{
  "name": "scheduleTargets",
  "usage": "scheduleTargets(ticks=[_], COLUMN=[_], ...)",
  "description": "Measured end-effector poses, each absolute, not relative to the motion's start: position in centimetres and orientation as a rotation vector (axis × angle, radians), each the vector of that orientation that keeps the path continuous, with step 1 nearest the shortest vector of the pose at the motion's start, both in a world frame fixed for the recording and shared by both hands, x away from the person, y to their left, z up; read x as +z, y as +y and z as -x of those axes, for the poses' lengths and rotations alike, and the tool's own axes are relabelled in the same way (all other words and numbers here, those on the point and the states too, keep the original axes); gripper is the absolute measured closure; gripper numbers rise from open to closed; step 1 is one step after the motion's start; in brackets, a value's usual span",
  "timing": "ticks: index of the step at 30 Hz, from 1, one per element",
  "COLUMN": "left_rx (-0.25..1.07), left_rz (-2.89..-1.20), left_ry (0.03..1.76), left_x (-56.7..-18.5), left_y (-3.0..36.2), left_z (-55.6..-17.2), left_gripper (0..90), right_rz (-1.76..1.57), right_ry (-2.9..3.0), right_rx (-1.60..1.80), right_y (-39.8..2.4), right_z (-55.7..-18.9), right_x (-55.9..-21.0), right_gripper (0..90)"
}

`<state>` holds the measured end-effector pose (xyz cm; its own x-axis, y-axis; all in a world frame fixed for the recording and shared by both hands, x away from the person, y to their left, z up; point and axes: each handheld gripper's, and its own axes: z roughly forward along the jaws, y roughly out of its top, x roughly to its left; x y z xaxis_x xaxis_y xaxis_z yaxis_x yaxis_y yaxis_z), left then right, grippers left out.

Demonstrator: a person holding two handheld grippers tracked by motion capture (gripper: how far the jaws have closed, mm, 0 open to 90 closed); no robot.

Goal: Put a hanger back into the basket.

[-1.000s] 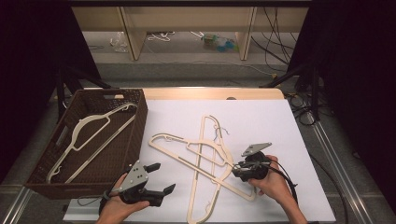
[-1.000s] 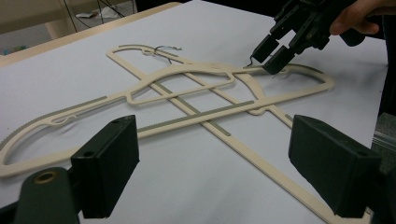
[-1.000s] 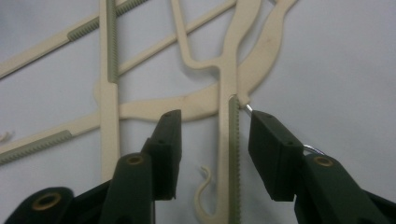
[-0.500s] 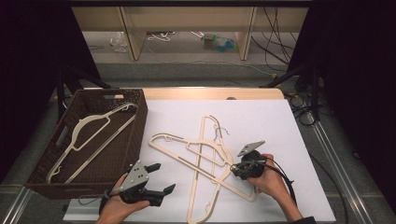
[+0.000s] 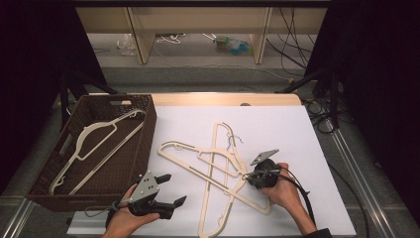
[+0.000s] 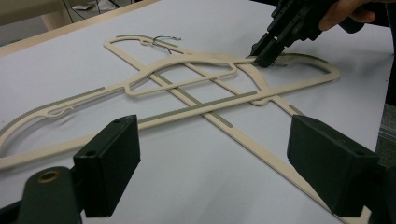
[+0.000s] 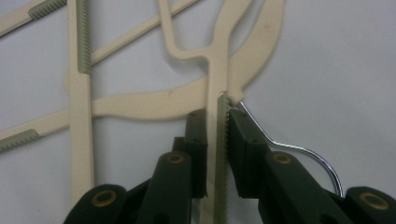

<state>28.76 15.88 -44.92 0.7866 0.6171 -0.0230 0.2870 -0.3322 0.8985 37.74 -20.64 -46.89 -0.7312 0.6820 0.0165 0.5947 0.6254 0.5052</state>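
Cream plastic hanger, ribbed grey strip, clamped by right tool.

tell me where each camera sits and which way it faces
High view: fixed above the person's side of the table, looking forward and down; both hands enter from the bottom, with the basket at left.
Left gripper view: rides the left gripper, looking level across the crossed hangers; its open jaws frame them.
Right gripper view: rides the right gripper, looking down, shut on a hanger bar.
Shared: the left gripper view and the high view both show the right gripper gripping that hanger.
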Motion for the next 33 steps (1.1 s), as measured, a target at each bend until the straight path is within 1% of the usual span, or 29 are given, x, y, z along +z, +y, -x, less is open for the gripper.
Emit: scheduleTargets(ticks=[1, 3, 4, 9, 11, 18, 21, 25, 28, 33], left_rx=[0.395, 0.394, 0.408, 0.382, 0.401, 0.380, 0.385, 0.364, 0.364, 0.332], left_rz=[-1.934, -1.933, -1.951, -1.946, -1.962, -1.975, -1.983, -1.977, -2.002, -2.108], left_ry=[0.666, 0.691, 0.661, 0.680, 0.660, 0.696, 0.679, 0.744, 0.751, 0.732], left_x=[-45.0, -45.0, -45.0, -45.1, -45.1, -45.5, -45.3, -45.0, -45.0, -45.4], left_y=[15.9, 15.8, 15.8, 15.3, 15.1, 13.5, 12.4, 10.9, 9.7, 8.1], left_z=[-28.9, -28.8, -29.0, -28.9, -29.3, -31.0, -32.4, -34.3, -35.9, -38.2], left_gripper=[17.5, 17.6, 17.6, 17.7, 17.7, 18.2, 19.1, 20.1, 21.2, 22.2], right_rz=[-1.057, -1.048, -1.033, -0.946, -0.903, -0.800, -0.782, -0.759, -0.740, -0.742], right_ry=[2.669, 2.668, 2.673, 2.654, 2.661, 2.672, 2.659, 2.668, 2.680, 2.692], right_rx=[0.734, 0.729, 0.728, 0.728, 0.708, 0.663, 0.680, 0.672, 0.674, 0.673], right_y=[-20.6, -20.6, -20.6, -21.1, -21.5, -21.6, -21.5, -21.3, -21.3, -21.3], right_z=[-37.8, -37.7, -37.7, -36.9, -36.6, -35.1, -34.5, -33.9, -33.5, -33.2], right_x=[-46.9, -46.8, -46.7, -45.1, -44.7, -43.3, -42.6, -42.0, -42.0, -41.9], right_gripper=[79.2, 79.7, 79.7, 79.8, 79.9, 79.8, 79.9, 79.9, 80.0, 80.0])
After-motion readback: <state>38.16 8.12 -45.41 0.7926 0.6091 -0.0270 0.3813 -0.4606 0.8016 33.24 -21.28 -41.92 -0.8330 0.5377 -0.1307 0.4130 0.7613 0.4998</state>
